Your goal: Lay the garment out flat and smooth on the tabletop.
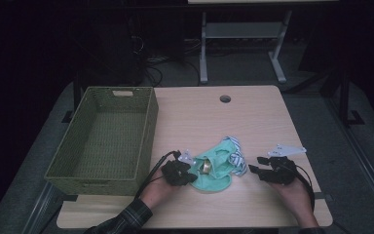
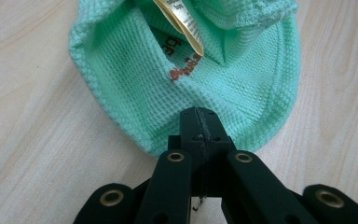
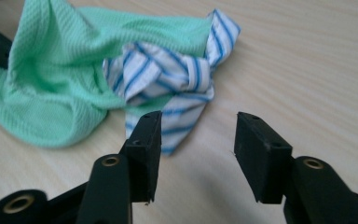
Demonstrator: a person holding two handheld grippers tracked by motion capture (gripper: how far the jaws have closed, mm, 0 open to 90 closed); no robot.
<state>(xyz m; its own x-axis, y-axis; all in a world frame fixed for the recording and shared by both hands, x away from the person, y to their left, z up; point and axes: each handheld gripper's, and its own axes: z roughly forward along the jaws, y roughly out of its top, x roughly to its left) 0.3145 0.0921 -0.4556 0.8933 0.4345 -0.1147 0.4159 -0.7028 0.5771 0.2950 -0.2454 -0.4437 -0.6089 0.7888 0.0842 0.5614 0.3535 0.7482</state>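
A mint-green waffle-knit garment lies crumpled near the table's front edge, with a yellowish label showing inside it. A blue-and-white striped cloth lies tangled against its right side. My left gripper is shut on the green garment's near hem, its jaws pressed together over the fabric. To the right of the heap my right gripper is held apart from it. In the right gripper view its jaws stand open with nothing between them, just short of the striped cloth and the green garment.
An olive woven basket stands with nothing in it along the left side of the light wooden table. A round cable hole is near the table's far edge. A white desk frame stands on the floor beyond.
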